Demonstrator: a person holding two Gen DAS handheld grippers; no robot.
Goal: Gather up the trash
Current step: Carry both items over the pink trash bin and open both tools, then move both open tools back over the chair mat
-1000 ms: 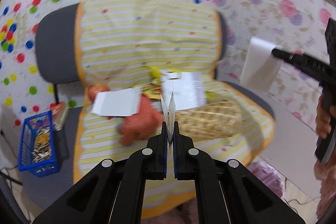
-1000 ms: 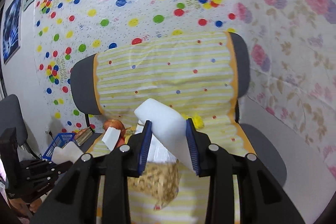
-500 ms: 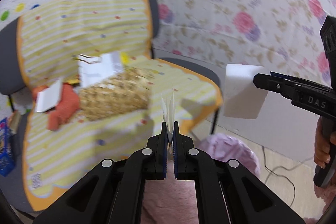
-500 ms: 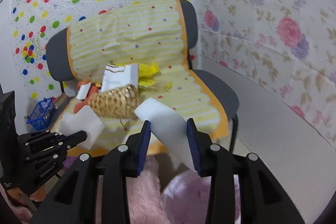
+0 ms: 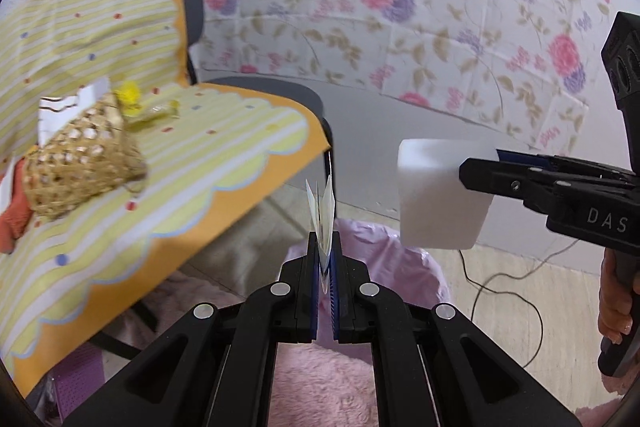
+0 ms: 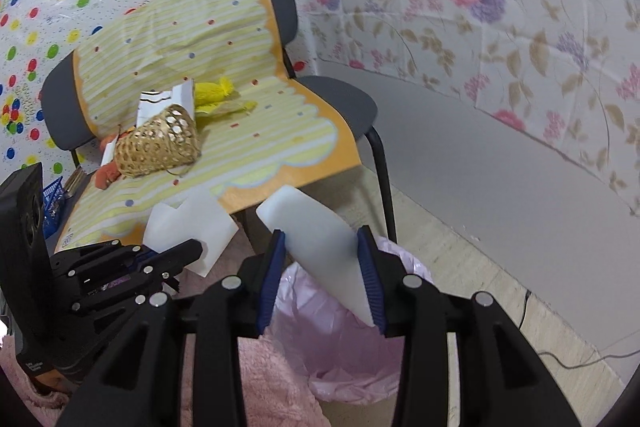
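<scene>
My left gripper is shut on a folded white paper, seen edge-on; in the right wrist view the same paper sticks out of it at lower left. My right gripper is shut on a white foam block, which also shows in the left wrist view. Both are held above a bin lined with a pink bag, which shows below the fingers in the left wrist view too.
A grey chair with a yellow striped cover holds a wicker basket, a white box, yellow scraps and an orange cloth. A pink fluffy rug lies below. A cable runs along the floor.
Both grippers have swung right, away from the chair, and lowered over the pink-lined bin. Each still holds its item.
</scene>
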